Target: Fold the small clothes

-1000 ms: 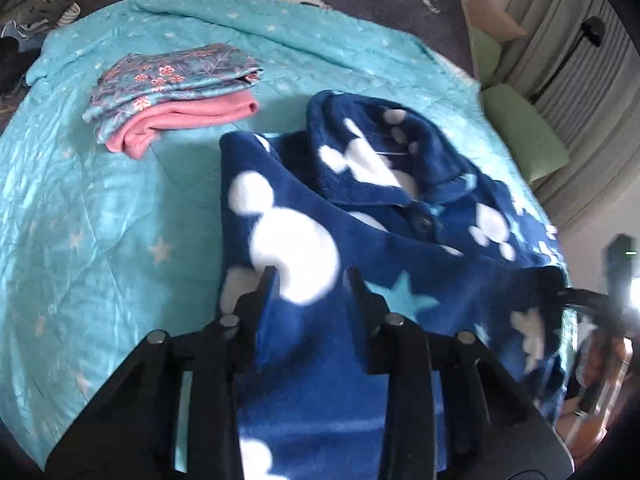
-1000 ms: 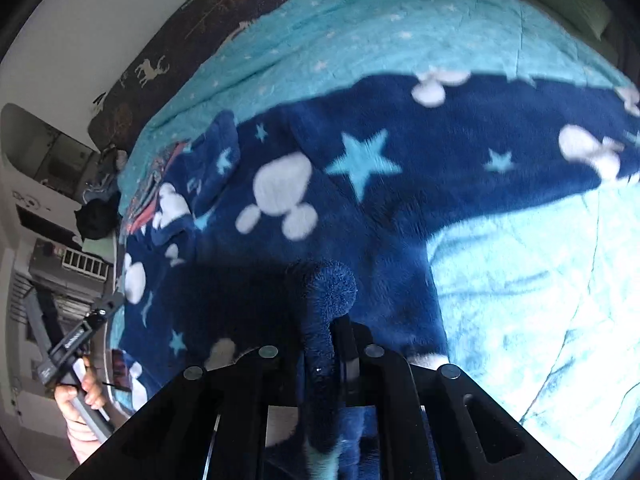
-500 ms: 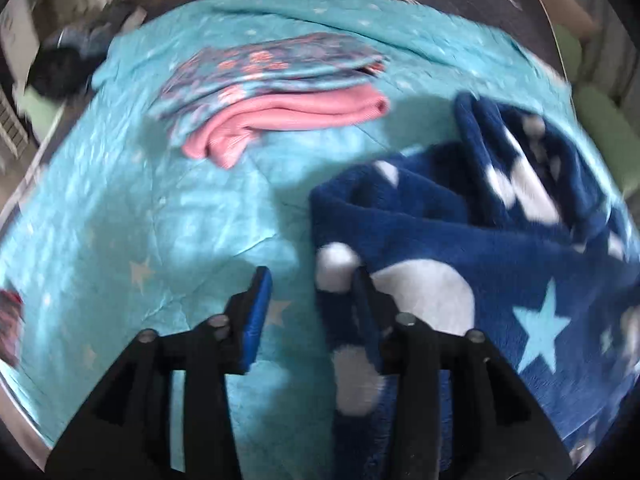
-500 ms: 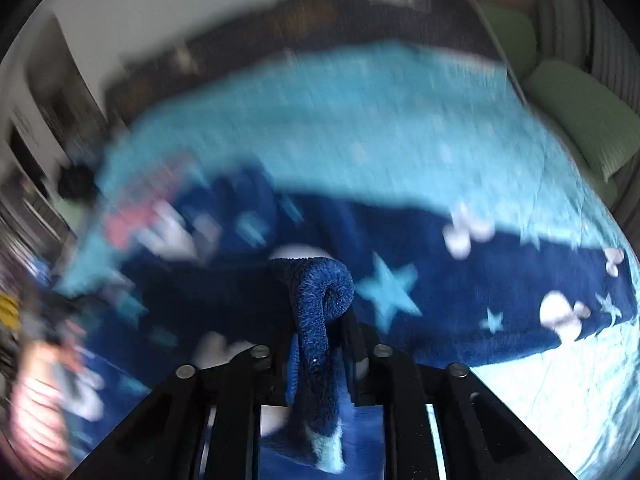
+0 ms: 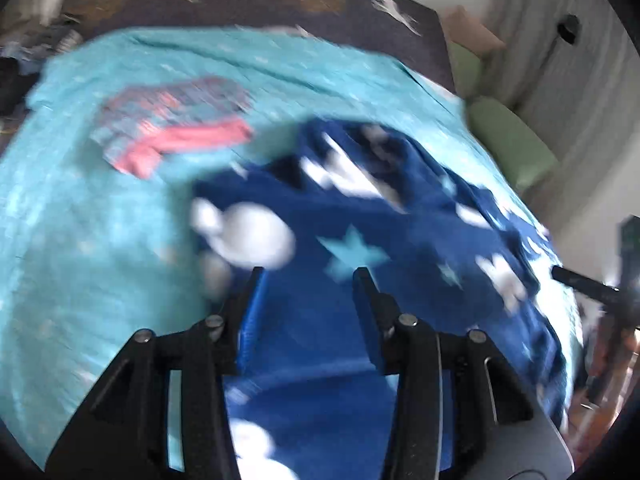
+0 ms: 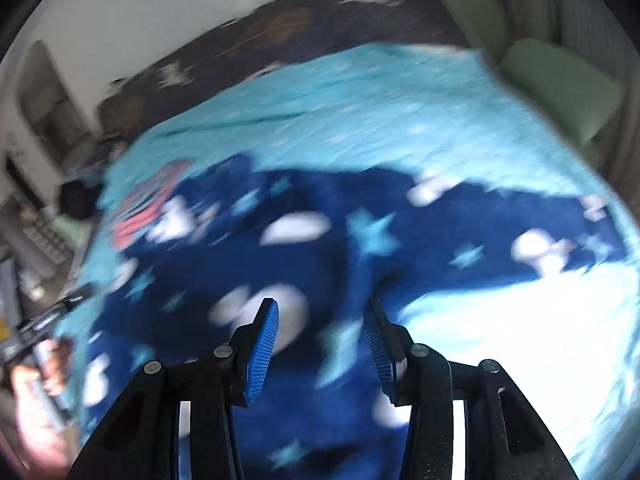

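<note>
1. While both views are motion-blurred, the layout reads clearly: a navy fleece garment (image 5: 400, 240) with white blobs and pale blue stars lies spread on a turquoise quilt (image 5: 80, 240) covering the bed.
2. Left gripper (image 5: 308, 276): jaws parting, blue pads apart; the navy fleece lies below the gap, and no fabric is pinched between the pads.
3. Right gripper (image 6: 322, 312): jaws parting, ribbed blue pads well apart; fleece lies beneath, none clamped between them.
4. One long part of the garment runs out toward the quilt's right edge in the right wrist view; the rest lies toward the quilt's near edge.
5. Folded pile (image 5: 172, 124), patterned piece on top of a pink one, sits on the quilt near its far left corner, apart from the fleece.
6. Green cushions (image 6: 560, 84) lie beyond the quilt's right edge.
7. A person's hand (image 6: 36, 380) shows at the left edge of the right wrist view.
</note>
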`<state>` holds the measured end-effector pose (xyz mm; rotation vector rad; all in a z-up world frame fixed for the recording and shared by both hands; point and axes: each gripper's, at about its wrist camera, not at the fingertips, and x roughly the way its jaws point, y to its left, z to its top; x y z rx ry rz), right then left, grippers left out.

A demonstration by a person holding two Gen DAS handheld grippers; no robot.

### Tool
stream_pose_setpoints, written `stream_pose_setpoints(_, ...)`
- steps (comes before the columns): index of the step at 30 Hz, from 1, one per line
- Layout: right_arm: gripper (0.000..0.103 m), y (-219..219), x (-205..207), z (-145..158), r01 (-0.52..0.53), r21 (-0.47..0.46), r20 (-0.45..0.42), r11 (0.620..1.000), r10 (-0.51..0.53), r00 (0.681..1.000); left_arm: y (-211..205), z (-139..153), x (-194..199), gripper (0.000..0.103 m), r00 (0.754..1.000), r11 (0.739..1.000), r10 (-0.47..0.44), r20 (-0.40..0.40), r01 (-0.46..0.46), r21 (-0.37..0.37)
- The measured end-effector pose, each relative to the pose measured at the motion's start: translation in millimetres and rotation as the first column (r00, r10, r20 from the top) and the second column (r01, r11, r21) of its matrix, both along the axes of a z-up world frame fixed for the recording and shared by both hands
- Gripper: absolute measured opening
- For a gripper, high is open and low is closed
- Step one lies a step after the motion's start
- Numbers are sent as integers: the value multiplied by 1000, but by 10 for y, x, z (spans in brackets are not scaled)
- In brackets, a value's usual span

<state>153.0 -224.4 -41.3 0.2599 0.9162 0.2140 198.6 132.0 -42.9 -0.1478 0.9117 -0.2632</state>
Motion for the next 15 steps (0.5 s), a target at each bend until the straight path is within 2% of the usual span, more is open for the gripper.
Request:
stream_pose_setpoints(1, 45, 78, 6, -91, -43, 5, -36, 999, 43, 998, -44, -76, 10, 48, 1000, 1000, 2, -28, -1, 31)
stream_pose_setpoints(2, 45, 120, 20, -191, -44, -12, -69, 999, 43, 997, -69, -186, 48, 48, 998, 994, 32, -57, -26, 103)
stream_pose_setpoints(3, 45, 106, 52, -307, -12, -33, -107, 999, 8, 994, -65, -284, 94, 48, 995, 986, 66, -76, -53, 161)
stream_pose_setpoints(4, 40, 56, 80, -388, 16, -26, -134, 1000, -19, 991, -27, -363, 127, 52, 992, 981, 88, -89, -71, 182)
stream_pose_setpoints(5, 34, -23, 96, -448, 42, 18, -155, 999, -39, 987, 28, -416, 143, 53, 990, 982, 100, -100, -82, 168)
stream_pose_setpoints(7, 34, -169, 13, -411, 81, 106, -168, 991, -62, 984, 158, -427, 123, 53, 986, 987, 127, -111, -115, 110)
stream_pose_setpoints(8, 35, -198, -28, -375, 83, 112, -162, 990, -64, 985, 183, -397, 96, 54, 984, 986, 140, -107, -128, 109)
stream_pose_setpoints(10, 41, -299, -174, -249, 112, 51, -115, 992, -105, 988, 186, -314, 34, 55, 983, 980, 158, -88, -146, 133)
stream_pose_setpoints(11, 47, -364, -232, -224, 133, 30, -97, 991, -130, 987, 187, -286, 2, 55, 984, 980, 160, -82, -148, 136)
stream_pose_setpoints(12, 51, -437, -282, -207, 154, 26, -87, 988, -151, 985, 180, -243, -38, 55, 984, 979, 161, -71, -150, 137)
stream_pose_setpoints(15, 51, -746, -431, -251, 238, 66, -104, 969, -231, 967, 130, -119, -116, 55, 989, 983, 142, -35, -137, 119)
